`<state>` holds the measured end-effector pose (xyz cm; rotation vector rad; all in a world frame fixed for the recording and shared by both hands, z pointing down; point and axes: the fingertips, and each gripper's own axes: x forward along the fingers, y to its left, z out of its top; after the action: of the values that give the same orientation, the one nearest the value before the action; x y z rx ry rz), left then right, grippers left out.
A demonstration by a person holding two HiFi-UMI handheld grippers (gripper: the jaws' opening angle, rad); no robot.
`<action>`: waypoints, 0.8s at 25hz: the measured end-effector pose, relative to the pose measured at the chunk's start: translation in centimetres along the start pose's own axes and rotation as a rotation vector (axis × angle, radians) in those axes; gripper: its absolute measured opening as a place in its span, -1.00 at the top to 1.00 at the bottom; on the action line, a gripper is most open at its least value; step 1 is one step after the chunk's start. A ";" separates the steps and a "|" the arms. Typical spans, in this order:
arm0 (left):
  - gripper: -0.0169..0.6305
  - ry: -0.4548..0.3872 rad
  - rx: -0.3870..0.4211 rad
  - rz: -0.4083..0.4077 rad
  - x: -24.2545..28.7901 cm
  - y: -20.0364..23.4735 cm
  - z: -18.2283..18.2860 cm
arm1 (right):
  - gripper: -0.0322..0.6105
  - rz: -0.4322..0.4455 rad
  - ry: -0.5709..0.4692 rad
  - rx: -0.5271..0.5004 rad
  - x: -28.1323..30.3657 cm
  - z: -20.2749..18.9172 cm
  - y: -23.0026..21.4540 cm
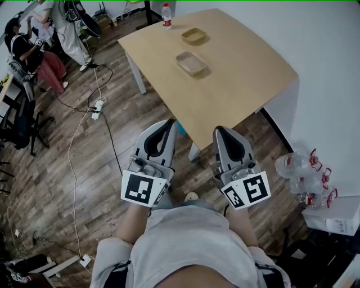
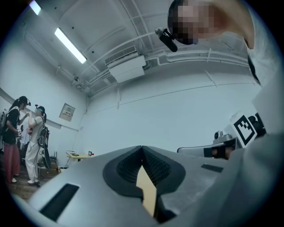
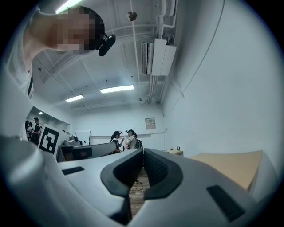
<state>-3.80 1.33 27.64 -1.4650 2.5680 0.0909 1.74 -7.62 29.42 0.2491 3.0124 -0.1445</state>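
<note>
- The pale wooden table [image 1: 236, 84] is nearest; its near corner shows between the left gripper [image 1: 169, 122] and the right gripper [image 1: 219, 130], both closed on nothing.
- A shallow tan tray [image 1: 190, 62] lies flat mid-table.
- A yellower tray [image 1: 193, 36] lies beyond it, apart.
- A red-capped clear bottle [image 1: 166, 15] stands upright at the far edge.

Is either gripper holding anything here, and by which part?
Nothing is held: the left gripper and the right gripper both have their jaws closed together, with nothing between them.
</note>
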 end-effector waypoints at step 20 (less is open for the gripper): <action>0.90 0.002 -0.041 -0.220 7.4 14.0 -1.5 | 0.87 -0.213 -0.010 -0.013 14.7 -1.6 -0.3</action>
<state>-19.70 1.99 27.19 -1.7518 2.4011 0.1125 -12.83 -5.43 29.25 -0.0750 3.0220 -0.1433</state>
